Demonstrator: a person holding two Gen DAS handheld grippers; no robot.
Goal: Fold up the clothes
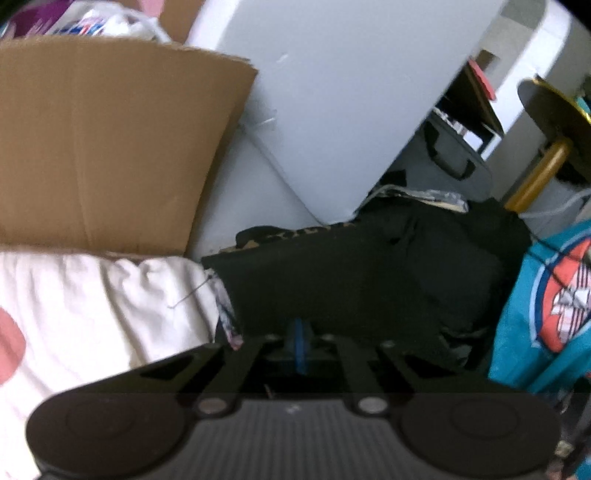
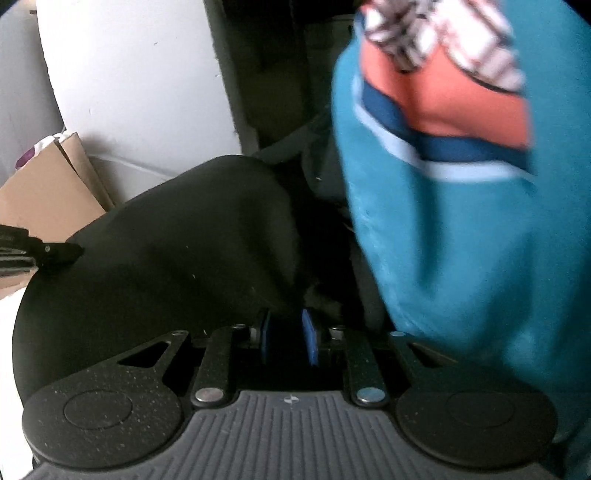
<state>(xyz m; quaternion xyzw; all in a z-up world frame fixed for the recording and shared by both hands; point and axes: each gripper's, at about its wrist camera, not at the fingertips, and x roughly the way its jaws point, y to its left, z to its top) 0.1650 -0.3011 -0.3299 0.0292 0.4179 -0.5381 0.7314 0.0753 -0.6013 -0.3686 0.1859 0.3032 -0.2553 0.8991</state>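
Support is my bed, white sheet with pink spots (image 1: 74, 317), lower left of left wrist frame; black garment (image 1: 369, 280) lies on it at centre, its left edge touching the sheet; cardboard box (image 1: 110, 140) upper left, behind the sheet; contact between box and bed unclear.

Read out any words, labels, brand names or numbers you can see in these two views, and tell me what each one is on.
Nothing is legible in either view.
Black garment: tan lettering along its upper edge, too blurred to read.
Teal fabric with an orange, white and blue round emblem: a graphic, no readable words.
White plastic bag with red and blue print: print too blurred to read.
Brown cardboard box flap: no print visible.
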